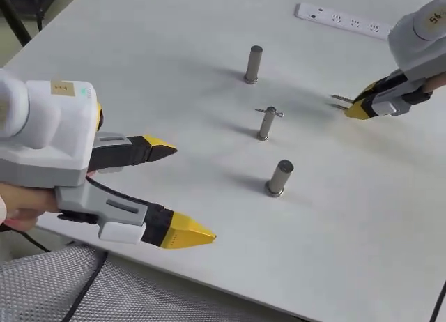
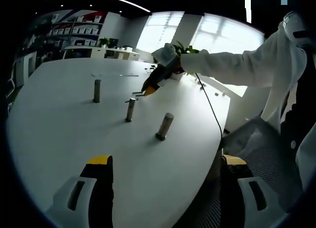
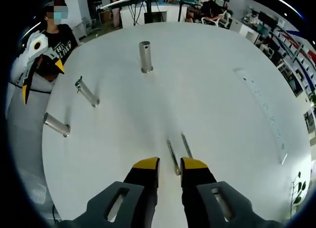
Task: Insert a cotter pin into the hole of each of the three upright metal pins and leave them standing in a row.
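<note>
A cotter pin [image 3: 173,156] is pinched in the right claw [image 3: 169,165], legs pointing forward, likely so they can thread straight into a hole. It hovers right of the row of three upright pins: the middle pin [image 1: 265,129] carries a fitted cotter pin [image 1: 269,113]; the far pin [image 1: 254,63] and near pin [image 1: 279,177] look bare. The left claw [image 1: 194,192], jaws spread and holding nothing, hangs near left. The white table [image 1: 139,71] bears a power strip [image 1: 341,20] far right; bright windows [image 2: 217,40] and shelving [image 2: 79,28] lie beyond.
</note>
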